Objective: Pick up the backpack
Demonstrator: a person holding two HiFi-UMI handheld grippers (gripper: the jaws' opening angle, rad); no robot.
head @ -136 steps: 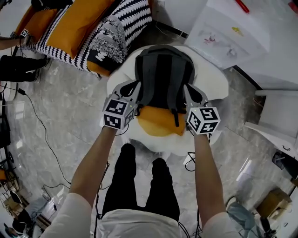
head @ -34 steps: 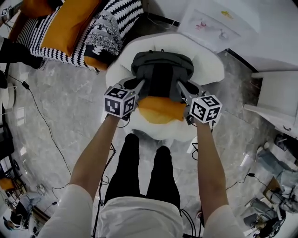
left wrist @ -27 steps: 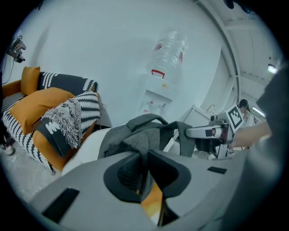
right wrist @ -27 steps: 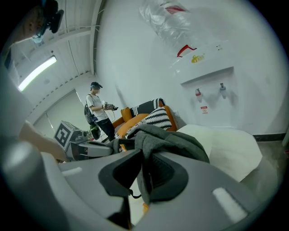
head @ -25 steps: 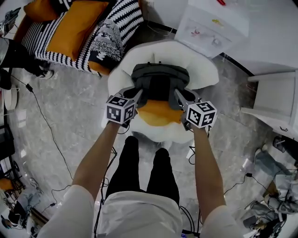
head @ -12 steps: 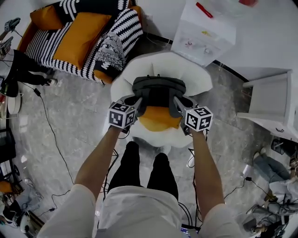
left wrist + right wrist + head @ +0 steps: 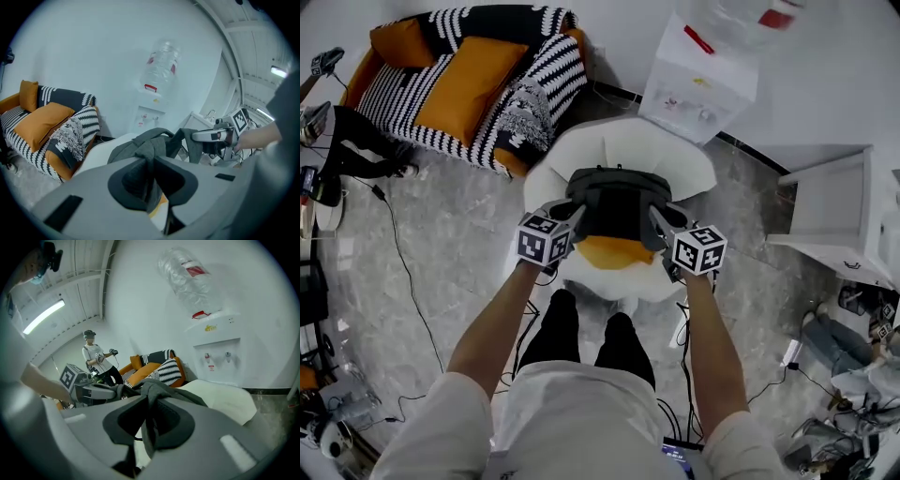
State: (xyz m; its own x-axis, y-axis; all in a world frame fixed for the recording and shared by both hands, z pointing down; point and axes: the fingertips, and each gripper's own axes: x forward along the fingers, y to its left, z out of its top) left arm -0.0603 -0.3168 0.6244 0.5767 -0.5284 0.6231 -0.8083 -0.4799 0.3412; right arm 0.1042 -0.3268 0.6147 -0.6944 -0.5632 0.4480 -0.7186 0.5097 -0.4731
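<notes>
While both grippers are clamped on it, the backpack hangs at the centre of the head view, stretched between them over a white armchair. The chair's orange seat cushion shows just below the bag's lower edge. Whether the bag touches the seat cannot be told from above. At the bag's left edge, the left gripper reaches in from the lower left. Its own view shows the jaws drawn almost together, with a grey strap pinched flat between the dark pads and running up into the bunched fabric of the bag. On the bag's right edge the right gripper mirrors it. Its jaws are likewise nearly closed and are gripping a second strap, which rises from the pads toward the middle of that frame. Each gripper view catches the other gripper across the bag, at about mid-height. A black-and-white striped sofa fills the upper left of the head view, and a water dispenser stands at the upper middle, behind the armchair. A white cabinet sits at the right edge, and cables trail over the grey marble floor. Another person stands at the left middle of the right gripper view, near the sofa.
</notes>
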